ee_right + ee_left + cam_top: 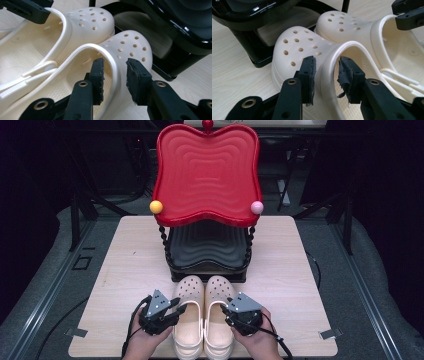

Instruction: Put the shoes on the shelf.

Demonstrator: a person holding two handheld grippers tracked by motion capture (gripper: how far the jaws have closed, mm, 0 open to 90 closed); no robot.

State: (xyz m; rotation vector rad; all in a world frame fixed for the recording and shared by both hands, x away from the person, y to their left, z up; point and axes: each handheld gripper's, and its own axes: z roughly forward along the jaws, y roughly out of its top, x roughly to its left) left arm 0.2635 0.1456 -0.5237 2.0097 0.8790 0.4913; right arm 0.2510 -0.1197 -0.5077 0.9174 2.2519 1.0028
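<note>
Dark room all round, w/ a pale wood bench (125, 270) under the camera and a two-tier stand at its far half: red wavy tray (207, 172) on top, black tray (207, 245) below, a yellow ball (156, 207) and a pink ball (257, 207) at the red tray's front corners. A pair of cream clogs lies side by side on the bench just in front of the stand, toes toward the black tray, heels toward the person. Left gripper (325, 77) straddles the outer rim of the left clog (189, 312): one finger sits outside the shoe wall by the holes, the other inside the opening, w/ the rim between them. Its pads stand just off the rim on both sides (a sliver of gap shows each side), so the fingers are released, not clamped. Right gripper (115, 80) mirrors that on the right clog (219, 312): rim between the fingers, one finger inside the shoe, one outside near the toe holes, pads apart from the wall, released too. In the high view each hand (142, 345) holds its gripper at the shoe's outer side, about mid-length, w/ cables trailing back off the near edge.
</note>
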